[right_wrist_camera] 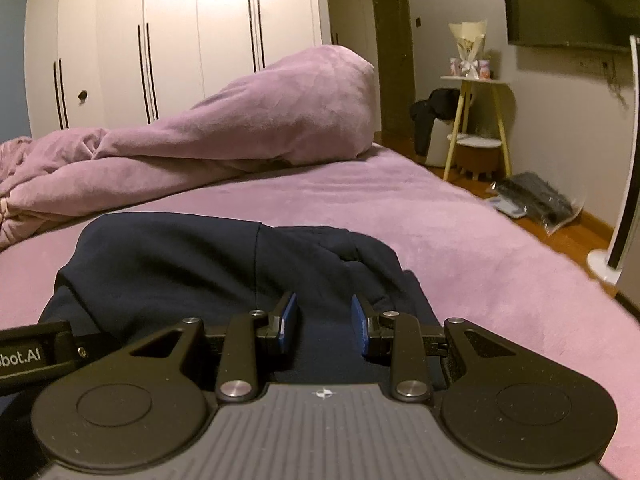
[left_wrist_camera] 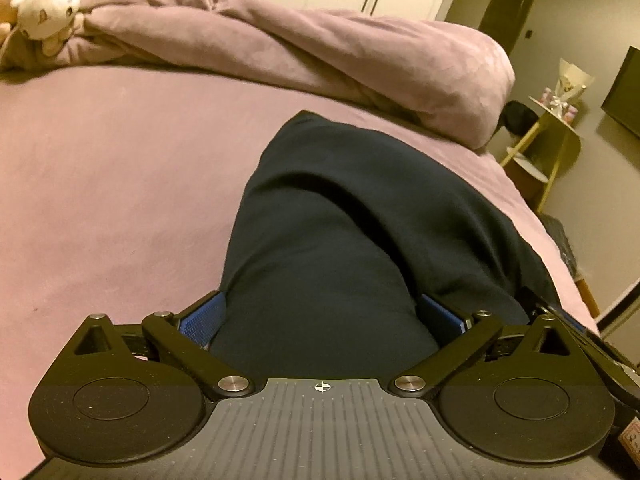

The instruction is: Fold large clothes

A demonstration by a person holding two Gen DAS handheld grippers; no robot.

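A home bedroom is shown: a bed is covered in a pink sheet, with a rumpled pink duvet heaped along its far side. Plush toys are seen by the bedding, white built-in wardrobes line the wall, and a television is mounted above a small side table.

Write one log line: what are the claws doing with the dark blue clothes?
left claw: open around navy garment | right claw: open over it | bed: holds garment

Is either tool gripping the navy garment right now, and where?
Neither: both the left tool and right tool sit open over the navy garment.
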